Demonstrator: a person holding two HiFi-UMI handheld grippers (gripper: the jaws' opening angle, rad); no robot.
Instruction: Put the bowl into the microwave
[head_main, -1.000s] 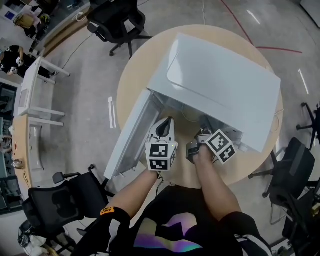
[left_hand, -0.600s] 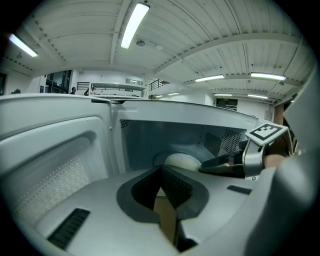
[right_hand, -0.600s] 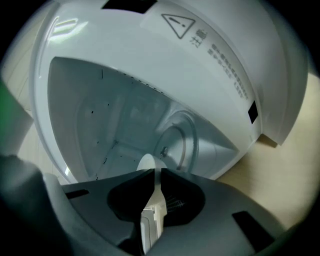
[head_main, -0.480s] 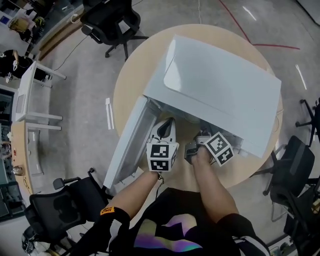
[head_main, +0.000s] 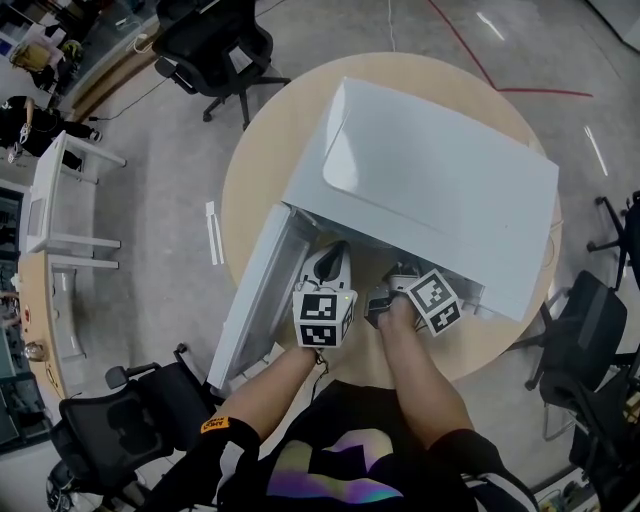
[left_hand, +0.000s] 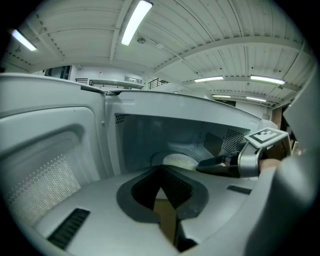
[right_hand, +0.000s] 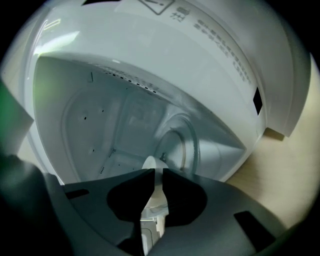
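Inside the microwave (head_main: 440, 190), the right hand-held gripper (right_hand: 158, 172) pinches the bowl (left_hand: 179, 160); the left hand-held gripper (left_hand: 161, 171), closed and empty, points in alongside.

Round wooden tabletop (head_main: 270, 130) on grey concrete floor (head_main: 150, 280), red line (head_main: 470, 52) curving past top right. Black office chairs (head_main: 215, 45) parked all around, white desk (head_main: 45, 190) off left. Overhead, ribbed ceiling (left_hand: 200, 30), strip lights (left_hand: 134, 21) glowing.

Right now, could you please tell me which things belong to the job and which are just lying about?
Job: bowl, pinched in the right claw; microwave; its open door.
Lying about: left claw, shut and empty; black chair; white desk.
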